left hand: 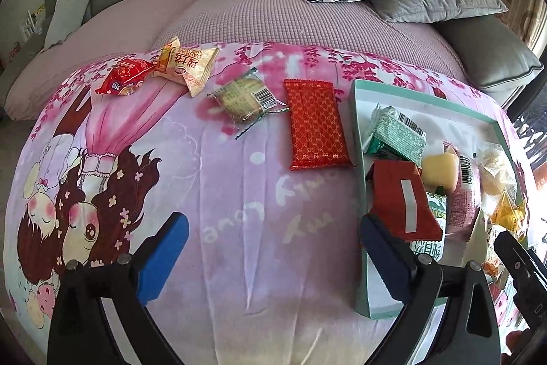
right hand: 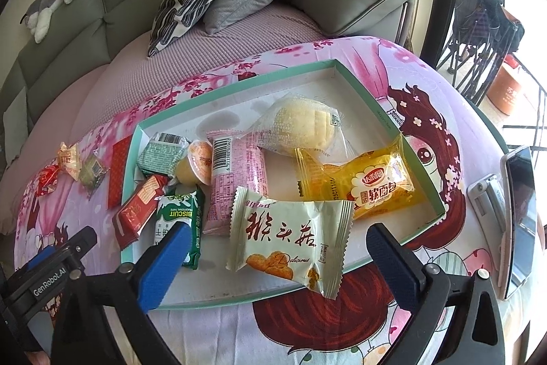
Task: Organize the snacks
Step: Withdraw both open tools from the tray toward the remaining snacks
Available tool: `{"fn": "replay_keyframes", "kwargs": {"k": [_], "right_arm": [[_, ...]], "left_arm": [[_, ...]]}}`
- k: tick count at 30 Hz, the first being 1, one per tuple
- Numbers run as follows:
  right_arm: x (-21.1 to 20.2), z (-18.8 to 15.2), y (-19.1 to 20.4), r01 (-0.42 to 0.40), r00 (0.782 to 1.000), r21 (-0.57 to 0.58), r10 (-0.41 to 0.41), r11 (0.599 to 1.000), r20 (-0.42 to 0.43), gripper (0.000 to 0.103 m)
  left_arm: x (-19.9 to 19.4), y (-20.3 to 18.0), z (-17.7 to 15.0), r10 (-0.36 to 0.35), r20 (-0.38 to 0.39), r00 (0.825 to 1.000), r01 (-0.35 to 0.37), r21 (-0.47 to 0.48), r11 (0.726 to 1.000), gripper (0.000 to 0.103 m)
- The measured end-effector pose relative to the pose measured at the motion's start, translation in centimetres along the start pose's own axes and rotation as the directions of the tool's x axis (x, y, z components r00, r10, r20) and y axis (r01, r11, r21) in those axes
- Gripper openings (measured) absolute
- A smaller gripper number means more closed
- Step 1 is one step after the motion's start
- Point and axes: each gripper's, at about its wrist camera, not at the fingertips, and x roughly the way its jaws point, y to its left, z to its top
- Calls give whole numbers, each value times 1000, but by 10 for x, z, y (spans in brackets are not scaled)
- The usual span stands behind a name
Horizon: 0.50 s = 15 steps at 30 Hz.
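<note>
Both grippers wide apart, nothing clamped. Left gripper [left hand: 273, 259] hangs over cartoon blanket [left hand: 222, 194], just beside teal tray [right hand: 389, 122]. Right gripper [right hand: 278, 265] sits over cream biscuit packet [right hand: 290, 238] lying at tray's near edge, pads not touching it. Tray already crowded: yellow bread pack [right hand: 359, 183], pink pack [right hand: 236, 173], green biscuit pack [right hand: 179, 221], jelly cup [right hand: 195, 163]. Still loose on blanket: red foil packet [left hand: 316, 125], clear-wrapped cookie [left hand: 244, 100], cream candy pack [left hand: 186, 65], small red pack [left hand: 123, 77].

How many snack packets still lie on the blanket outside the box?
4, in a row left of the box: small red packet farthest, cream packet touching it, clear-wrapped biscuit, then flat red packet nearest the box. None seem hidden.
</note>
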Motion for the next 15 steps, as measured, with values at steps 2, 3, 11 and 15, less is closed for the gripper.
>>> {"fn": "replay_keyframes", "kwargs": {"k": [2, 3, 11, 15], "right_arm": [[0, 0, 0, 5, 1000, -4, -5, 1000, -1, 103], [0, 0, 1, 5, 1000, -5, -5, 1000, -1, 103], [-1, -1, 9, 15, 1000, -30, -15, 999, 1, 103], [-3, -1, 23, 6, 1000, -68, -6, 998, 6, 103]], "left_arm": [[1, 1, 0, 13, 4, 1000, -13, -4, 1000, 100], [1, 2, 0, 13, 4, 1000, -13, -6, 1000, 100], [-2, 4, 3, 58, 19, 998, -58, 12, 998, 100], [-6, 8, 5, 125, 61, 990, -127, 39, 991, 100]]}}
